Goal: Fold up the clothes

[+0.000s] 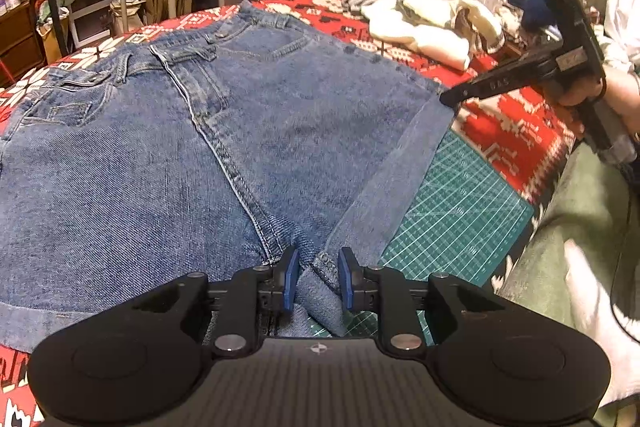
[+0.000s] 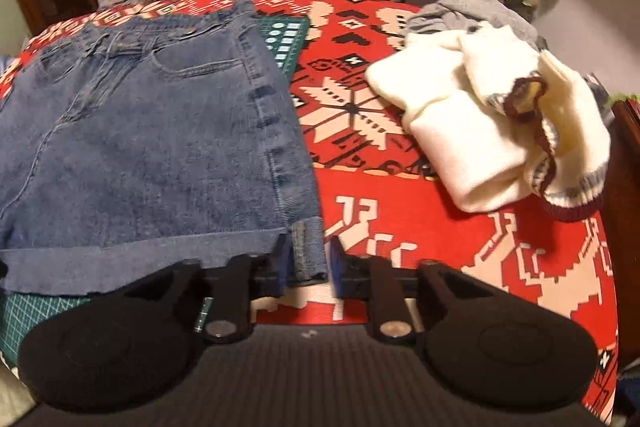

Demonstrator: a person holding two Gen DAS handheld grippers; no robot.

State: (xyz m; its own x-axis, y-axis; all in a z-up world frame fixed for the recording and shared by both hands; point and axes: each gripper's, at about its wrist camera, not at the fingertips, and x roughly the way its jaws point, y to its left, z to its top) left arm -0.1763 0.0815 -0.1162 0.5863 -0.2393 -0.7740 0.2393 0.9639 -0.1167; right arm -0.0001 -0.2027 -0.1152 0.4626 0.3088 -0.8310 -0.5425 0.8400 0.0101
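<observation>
Straddling the blue denim shorts [image 1: 168, 155] at crotch and cuffed hem corner, left gripper [image 1: 318, 277] and right gripper [image 2: 308, 263]. Fingers parted, not yet clamped; shorts run toward frame top.

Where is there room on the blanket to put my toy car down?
The widest bare patch of red blanket lies between the denim shorts and the cream sweater. More lies in front of the sweater. It is crowded further back, where the grey garment touches the sweater.

Tabletop [image 2: 352, 187] under red patterned cloth carries a green cutting mat [image 1: 460, 219] and denim shorts [image 2: 152, 139] at the right tool's [image 2: 308, 267] left, white garments [image 2: 480, 119] at its right.
</observation>
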